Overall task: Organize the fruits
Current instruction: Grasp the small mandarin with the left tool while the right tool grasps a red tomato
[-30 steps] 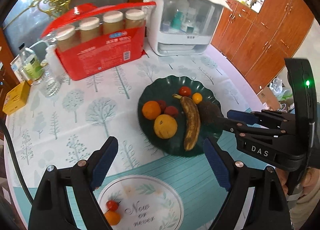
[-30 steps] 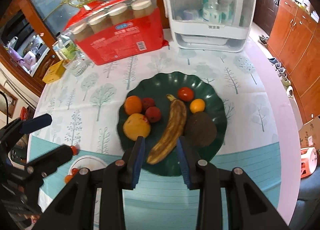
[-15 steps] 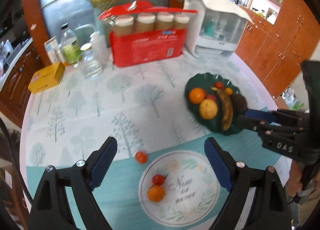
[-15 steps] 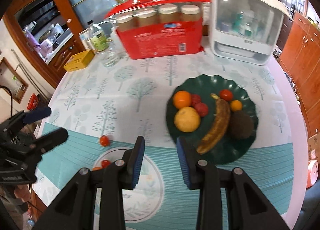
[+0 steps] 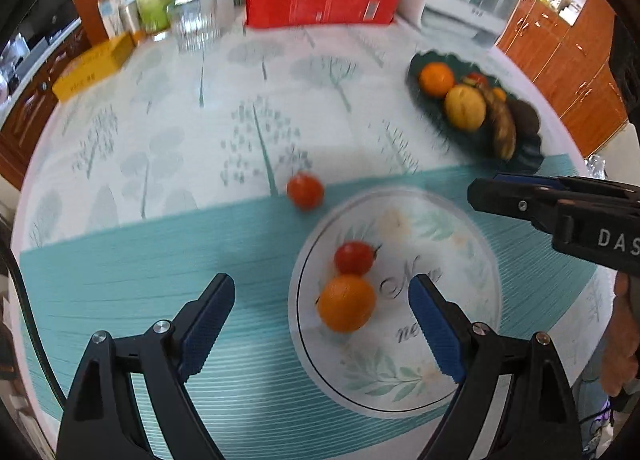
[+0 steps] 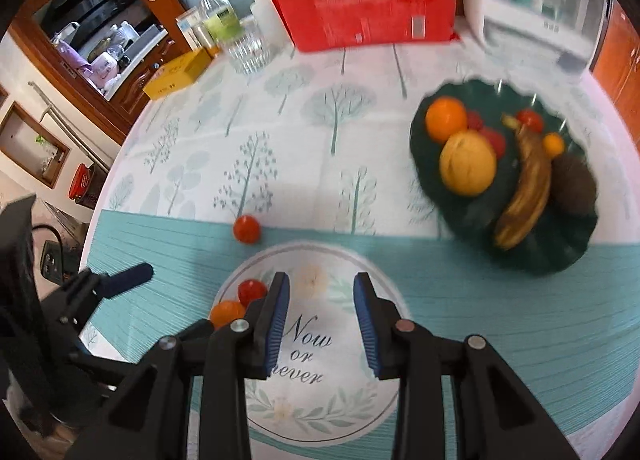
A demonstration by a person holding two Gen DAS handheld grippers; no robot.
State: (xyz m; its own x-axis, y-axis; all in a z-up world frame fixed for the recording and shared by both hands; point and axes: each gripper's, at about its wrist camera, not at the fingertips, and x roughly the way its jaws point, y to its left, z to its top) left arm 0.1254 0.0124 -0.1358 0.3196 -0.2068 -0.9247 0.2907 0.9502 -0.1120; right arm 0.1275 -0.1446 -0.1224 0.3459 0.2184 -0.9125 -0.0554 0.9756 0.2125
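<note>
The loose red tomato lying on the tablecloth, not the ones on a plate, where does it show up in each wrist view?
Left wrist view: the loose tomato sits near the middle, just up and left of the printed round medallion.
Right wrist view: the same tomato lies left of centre, at the edge of the teal band, above the medallion.
Shared landmark: the dark green fruit plate, toward the right in both.
</note>
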